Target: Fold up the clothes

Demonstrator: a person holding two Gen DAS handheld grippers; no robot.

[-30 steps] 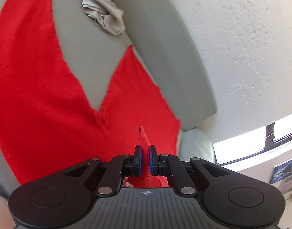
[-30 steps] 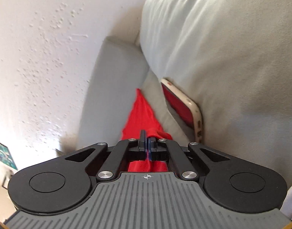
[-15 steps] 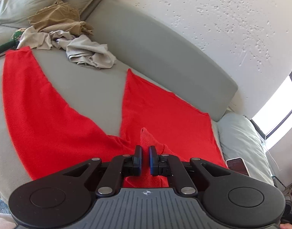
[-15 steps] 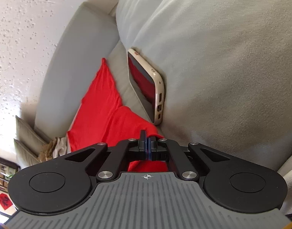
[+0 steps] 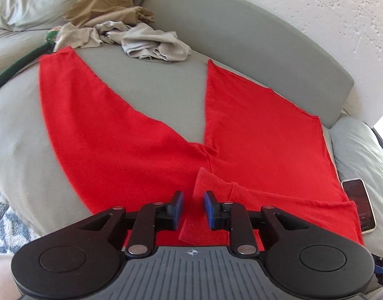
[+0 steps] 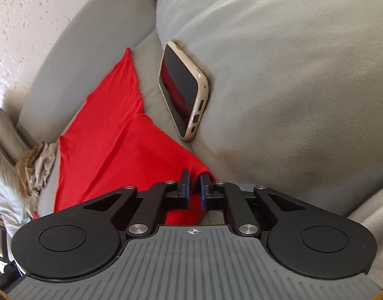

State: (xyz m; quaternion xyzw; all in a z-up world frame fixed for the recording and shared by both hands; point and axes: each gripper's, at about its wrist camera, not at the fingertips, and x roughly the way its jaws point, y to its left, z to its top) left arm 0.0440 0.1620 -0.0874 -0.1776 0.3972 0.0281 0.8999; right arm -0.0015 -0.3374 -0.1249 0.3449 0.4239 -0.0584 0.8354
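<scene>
A pair of bright red trousers (image 5: 254, 135), in a soft matte knit, lies spread flat on the smooth grey seat of a sofa (image 5: 151, 82), its two legs splaying into a wide V toward the padded backrest. The waistband end sits nearest the cameras, with a small corner of the fabric turned back on itself into a fuzzy flap. The left gripper (image 5: 193, 203) hangs over that flap; its jaws, faced with blue pads, have just been opening and now stand apart, the red fold lying in the gap below them without being pinched. The right gripper (image 6: 194, 186) is over the other waist corner, its jaws likewise just opened to a narrow gap, with red cloth beneath and no pad pressing on it. A phone (image 6: 182, 90) with a glossy dark screen and a pale rounded case leans against a plump grey cushion (image 6: 291, 80) just beside the trousers' edge. At the far end of the seat, a rumpled heap of beige and tan clothes (image 5: 141, 40) is bunched in creased folds. Behind the sofa rises a rough, pitted white wall (image 5: 316, 12).
</scene>
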